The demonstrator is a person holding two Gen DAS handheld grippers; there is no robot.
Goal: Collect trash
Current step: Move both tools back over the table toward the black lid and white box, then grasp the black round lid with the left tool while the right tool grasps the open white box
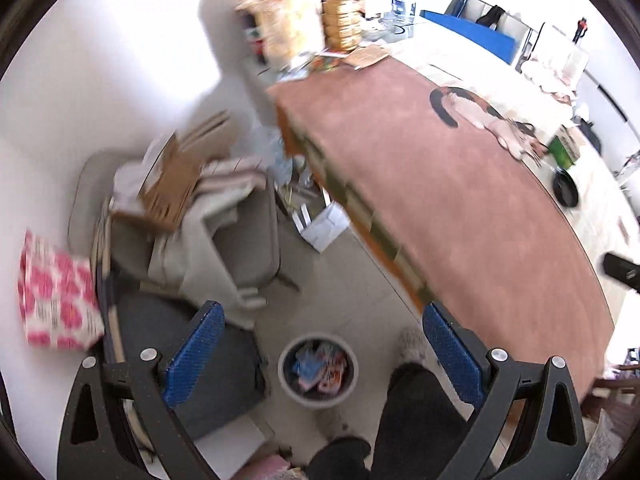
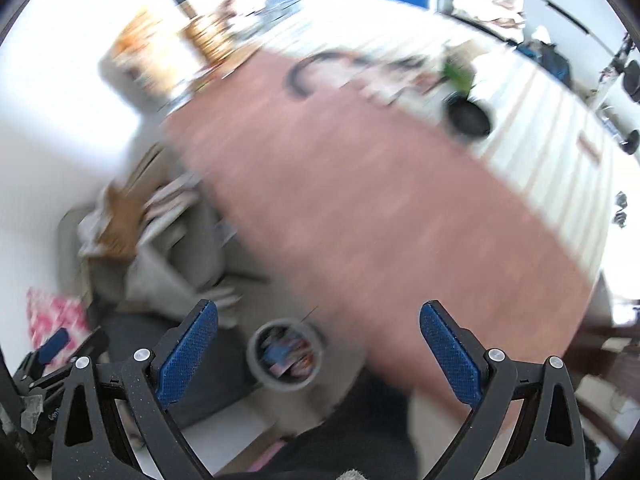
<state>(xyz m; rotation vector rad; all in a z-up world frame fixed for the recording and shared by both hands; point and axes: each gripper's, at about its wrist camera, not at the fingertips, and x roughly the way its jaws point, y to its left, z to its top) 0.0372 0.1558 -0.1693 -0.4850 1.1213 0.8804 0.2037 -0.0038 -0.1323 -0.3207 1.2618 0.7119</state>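
A round grey trash bin [image 1: 318, 372] stands on the floor beside the table, holding several colourful wrappers. It also shows in the blurred right wrist view [image 2: 285, 355]. My left gripper [image 1: 320, 356] is open and empty, high above the bin. My right gripper [image 2: 319, 354] is open and empty, also above the bin. The left gripper [image 2: 60, 346] shows at the lower left of the right wrist view. A green packet [image 1: 564, 146] lies at the far side of the table.
The table has a pink cloth [image 1: 440, 200] with a cat picture [image 1: 484, 120]. A black pan [image 1: 566, 192], boxes and bottles [image 1: 340, 20] sit on it. A chair piled with cardboard [image 1: 180, 184] stands left. My leg and slipper [image 1: 412, 360] are by the bin.
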